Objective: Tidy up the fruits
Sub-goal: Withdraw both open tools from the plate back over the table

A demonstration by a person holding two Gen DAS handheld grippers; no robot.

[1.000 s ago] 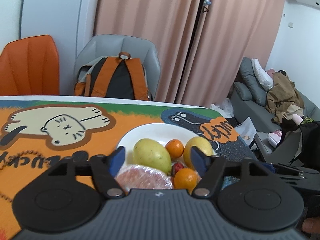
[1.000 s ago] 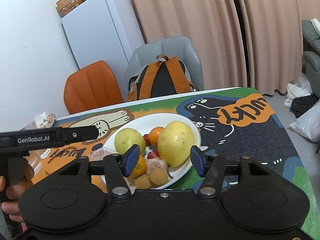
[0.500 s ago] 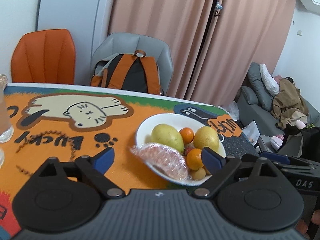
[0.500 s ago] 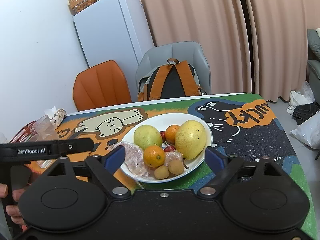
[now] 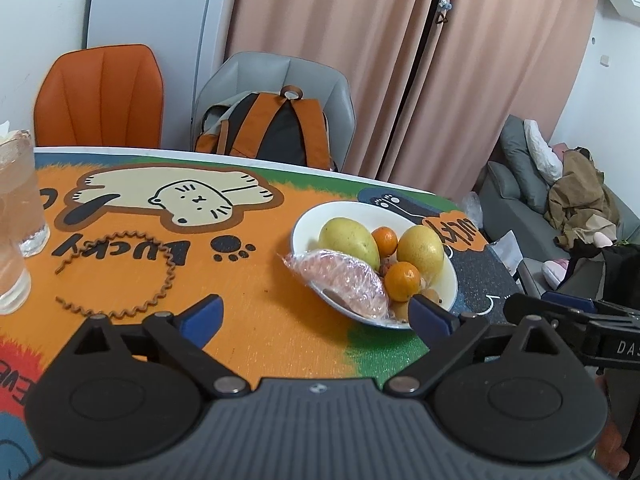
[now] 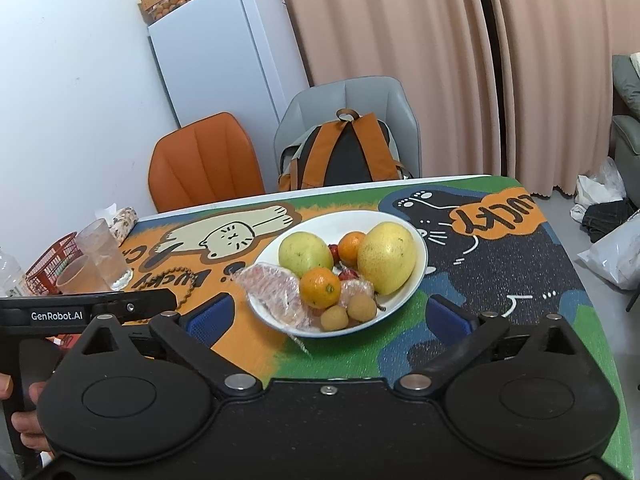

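Both grippers have drawn back from the white plate point(image 6: 421, 254) since a second ago, and their jaws have just been opening with nothing between them. The left gripper point(image 5: 316, 314) now hangs released over the orange part of the table mat point(image 5: 264, 320), its blue pads spread wide; the right gripper point(image 6: 330, 314) is likewise released, its pads standing to either side of the plate's near rim without touching it.

On the plate, counted from the right wrist view: two large yellow-green fruits point(image 6: 386, 258), two oranges point(image 6: 320, 286), two small tan round fruits point(image 6: 335, 317) at the near edge, at least two small red fruits point(image 6: 347, 275) half hidden in the middle, and one pink peeled piece in plastic wrap point(image 6: 274, 290) overhanging the plate's left rim; a smaller wrapped bit lies behind the tan fruits.

Two clear glasses point(image 6: 102, 254) stand at the mat's left side. Behind the table are two chairs, one orange point(image 6: 204, 162) and one grey point(image 6: 352, 98), the grey one bearing one backpack point(image 6: 344, 152).

Readable writing: "LUCKY" twice on the mat, "GenRobot.AI" on the left gripper's side, "DAS" on the right one's.
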